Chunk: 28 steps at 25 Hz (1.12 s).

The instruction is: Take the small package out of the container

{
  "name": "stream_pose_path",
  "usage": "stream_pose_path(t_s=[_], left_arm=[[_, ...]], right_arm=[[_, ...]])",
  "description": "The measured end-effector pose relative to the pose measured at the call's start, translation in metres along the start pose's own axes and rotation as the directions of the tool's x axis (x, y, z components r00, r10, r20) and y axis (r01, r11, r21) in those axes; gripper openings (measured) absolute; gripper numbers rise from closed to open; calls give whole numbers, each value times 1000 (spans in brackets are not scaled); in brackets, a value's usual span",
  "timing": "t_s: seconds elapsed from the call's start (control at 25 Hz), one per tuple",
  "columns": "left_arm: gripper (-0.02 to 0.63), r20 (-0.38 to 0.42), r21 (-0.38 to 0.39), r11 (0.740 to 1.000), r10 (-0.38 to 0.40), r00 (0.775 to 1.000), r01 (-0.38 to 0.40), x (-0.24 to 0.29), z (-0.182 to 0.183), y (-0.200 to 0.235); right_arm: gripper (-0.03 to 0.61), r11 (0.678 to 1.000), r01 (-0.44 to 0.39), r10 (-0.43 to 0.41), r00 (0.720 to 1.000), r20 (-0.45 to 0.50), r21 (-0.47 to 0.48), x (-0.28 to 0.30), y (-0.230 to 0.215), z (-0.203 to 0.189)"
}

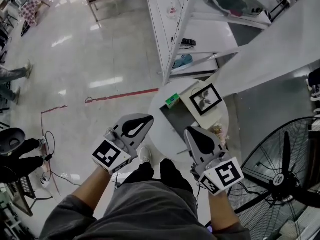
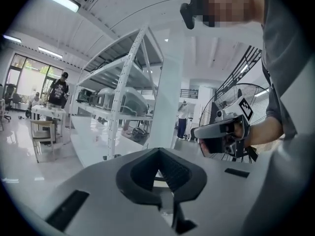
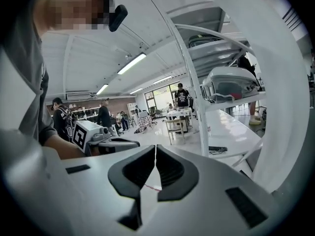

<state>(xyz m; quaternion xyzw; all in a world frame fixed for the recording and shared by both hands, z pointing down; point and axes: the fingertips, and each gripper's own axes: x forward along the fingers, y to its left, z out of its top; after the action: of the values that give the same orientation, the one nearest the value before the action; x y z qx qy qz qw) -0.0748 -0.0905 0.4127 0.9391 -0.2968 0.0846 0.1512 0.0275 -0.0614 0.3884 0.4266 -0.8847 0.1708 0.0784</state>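
Observation:
Seen from the head view, a small round white table [image 1: 162, 129] stands far below. On it is a dark open container [image 1: 178, 119], with a small green package [image 1: 172, 100] at its far left corner; I cannot tell if the package is inside. Both grippers are held up high above the table, level with each other. My left gripper [image 1: 138, 126] is shut and empty, its jaws [image 2: 158, 165] meeting with nothing between them. My right gripper [image 1: 200, 140] hangs over the table's near right side, also shut [image 3: 155, 157] and empty.
A cream panel carrying a black-framed card [image 1: 206, 99] leans at the container's right. White metal shelving [image 1: 186, 29] rises behind the table, and a large black floor fan [image 1: 280, 169] stands at the right. People stand farther off in the room, with chairs and cables on the floor at the left.

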Motion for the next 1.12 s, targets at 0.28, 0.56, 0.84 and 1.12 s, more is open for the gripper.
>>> stream_pose_path(t_s=[0.28, 0.56, 0.84, 1.12], left_arm=[[15, -52, 15, 999, 31, 998, -30, 55, -54, 30], [16, -124, 13, 999, 54, 991, -53, 90, -105, 56], [49, -194, 11, 999, 41, 980, -39, 113, -148, 72], [99, -251, -4, 1000, 26, 968, -28, 132, -184, 78]], right_arm=[[23, 999, 0, 1, 999, -43, 34, 5, -44, -24], [23, 997, -1, 8, 996, -94, 71, 15, -71, -51], [23, 994, 12, 2, 991, -131, 105, 23, -85, -75], [23, 990, 27, -2, 986, -169, 142, 20, -92, -98]])
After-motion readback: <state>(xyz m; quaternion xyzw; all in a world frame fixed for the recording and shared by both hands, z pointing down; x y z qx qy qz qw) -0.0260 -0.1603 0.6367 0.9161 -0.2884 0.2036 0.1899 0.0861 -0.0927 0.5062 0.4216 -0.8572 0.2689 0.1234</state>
